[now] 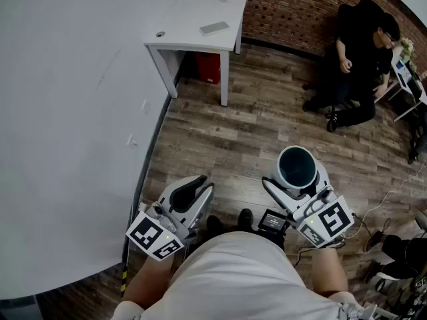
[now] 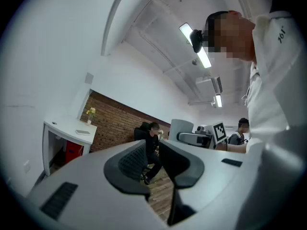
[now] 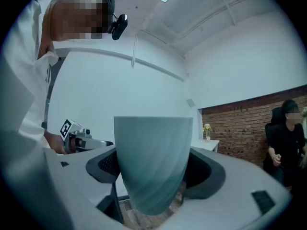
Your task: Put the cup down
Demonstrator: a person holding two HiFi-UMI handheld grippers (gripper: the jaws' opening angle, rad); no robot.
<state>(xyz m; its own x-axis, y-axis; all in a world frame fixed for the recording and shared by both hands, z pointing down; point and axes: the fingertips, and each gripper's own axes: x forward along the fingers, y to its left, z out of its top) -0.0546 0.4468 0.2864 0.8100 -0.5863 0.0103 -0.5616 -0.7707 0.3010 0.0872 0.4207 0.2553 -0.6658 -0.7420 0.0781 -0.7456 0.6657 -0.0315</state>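
A teal cup (image 1: 297, 167) stands upright between the jaws of my right gripper (image 1: 297, 179), held over the wooden floor close to my body. In the right gripper view the cup (image 3: 153, 162) fills the space between the two dark pads (image 3: 103, 164) of the right gripper (image 3: 153, 176), which press on its sides. My left gripper (image 1: 193, 191) is held low at the left, beside the edge of the big white round table (image 1: 67, 145). In its own view the left gripper (image 2: 152, 159) has a narrow gap between its jaws and nothing in it.
A small white desk (image 1: 193, 25) with a phone (image 1: 214, 28) on it stands ahead by the brick wall, with a red box (image 1: 207, 67) under it. A person in black (image 1: 360, 59) sits at the far right. Cables (image 1: 393, 199) lie on the floor at the right.
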